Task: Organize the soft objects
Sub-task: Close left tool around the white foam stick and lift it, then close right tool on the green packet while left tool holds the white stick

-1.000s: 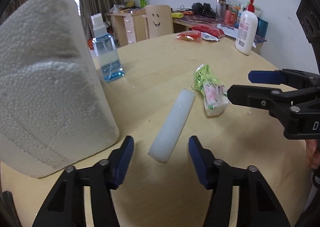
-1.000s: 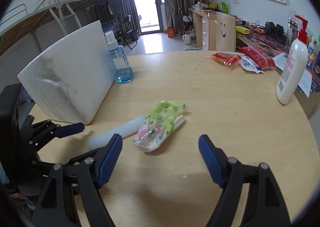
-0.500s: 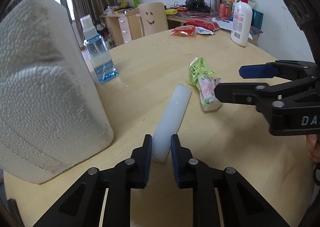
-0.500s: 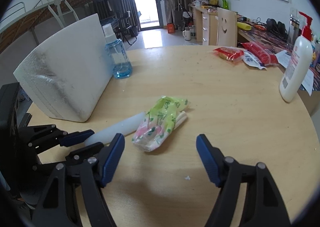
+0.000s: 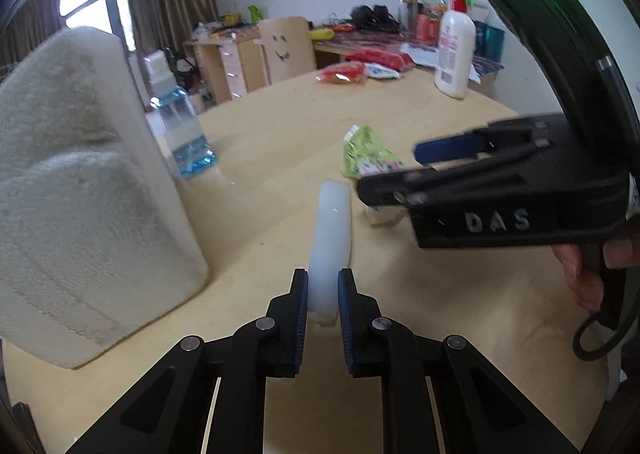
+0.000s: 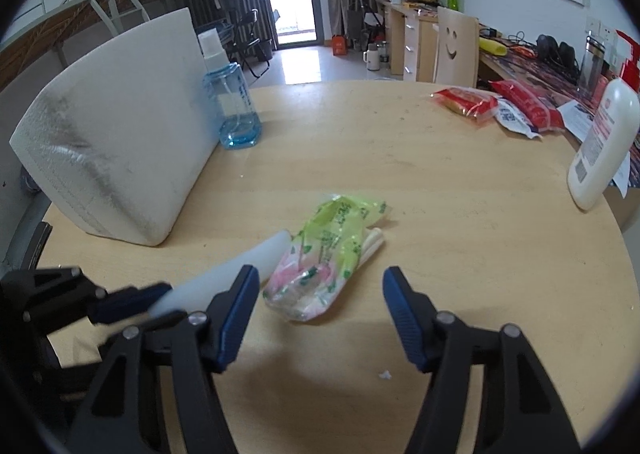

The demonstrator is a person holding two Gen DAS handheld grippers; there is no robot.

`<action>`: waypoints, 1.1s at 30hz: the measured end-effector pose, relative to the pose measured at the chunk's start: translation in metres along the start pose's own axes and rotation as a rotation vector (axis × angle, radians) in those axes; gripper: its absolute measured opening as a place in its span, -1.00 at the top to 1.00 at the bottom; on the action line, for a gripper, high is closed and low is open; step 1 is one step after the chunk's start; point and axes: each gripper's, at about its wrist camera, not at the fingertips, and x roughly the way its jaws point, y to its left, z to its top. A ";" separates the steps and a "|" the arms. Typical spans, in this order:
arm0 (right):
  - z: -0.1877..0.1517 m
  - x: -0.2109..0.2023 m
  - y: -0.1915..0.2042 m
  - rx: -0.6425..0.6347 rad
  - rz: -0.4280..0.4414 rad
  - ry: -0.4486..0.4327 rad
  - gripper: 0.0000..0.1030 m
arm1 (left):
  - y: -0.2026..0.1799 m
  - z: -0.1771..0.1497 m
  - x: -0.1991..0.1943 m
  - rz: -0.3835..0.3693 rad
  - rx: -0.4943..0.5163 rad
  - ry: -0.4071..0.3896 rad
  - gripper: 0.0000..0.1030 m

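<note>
Foam rod (image 5: 331, 230) lies on the table (image 5: 460, 318) just beside the styrofoam block (image 5: 80, 190), long axis running straight away from the left gripper (image 5: 322, 296) pinching its near end, while the right gripper (image 6: 318, 304) hangs spread before the tissue packet (image 6: 328, 254).

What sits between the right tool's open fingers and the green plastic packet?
Only bare wooden tabletop separates the right tool from the green plastic packet, per the right wrist view.

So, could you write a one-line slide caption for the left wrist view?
Left gripper shut on white foam cylinder on round wooden table; open right gripper near green plastic packet.
</note>
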 end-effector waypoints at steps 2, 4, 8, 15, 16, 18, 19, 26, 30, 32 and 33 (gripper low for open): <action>0.001 0.001 0.000 0.004 0.000 0.000 -0.33 | -0.001 -0.001 0.003 0.003 0.001 0.009 0.69; 0.002 0.002 0.001 0.003 -0.002 0.002 -0.33 | 0.000 0.000 0.006 0.003 -0.009 0.015 0.66; 0.003 0.003 0.002 0.006 0.000 0.002 -0.34 | 0.000 0.000 0.007 0.014 -0.015 0.014 0.61; 0.006 0.008 0.004 -0.011 -0.012 0.010 -0.33 | -0.001 0.000 0.010 0.017 -0.006 0.013 0.52; 0.006 0.009 0.004 -0.011 -0.011 0.013 -0.33 | 0.000 0.000 0.010 0.012 -0.011 0.014 0.51; 0.006 0.012 0.003 -0.006 -0.004 0.021 -0.33 | 0.001 0.000 0.010 0.009 -0.015 0.015 0.51; 0.005 0.014 0.002 -0.005 -0.003 0.027 -0.33 | 0.000 0.001 0.010 0.010 -0.015 0.015 0.51; 0.006 0.021 0.001 -0.009 0.005 0.052 0.17 | -0.005 0.001 0.009 0.016 0.022 0.013 0.56; 0.004 0.022 -0.004 0.006 0.018 0.053 0.46 | 0.000 0.001 0.007 0.012 -0.008 -0.002 0.74; 0.003 0.019 -0.008 0.014 0.030 0.043 0.46 | 0.000 0.001 0.004 -0.004 -0.011 -0.009 0.75; 0.003 0.015 -0.008 0.012 0.034 0.033 0.46 | -0.001 0.001 0.003 -0.004 -0.009 -0.013 0.76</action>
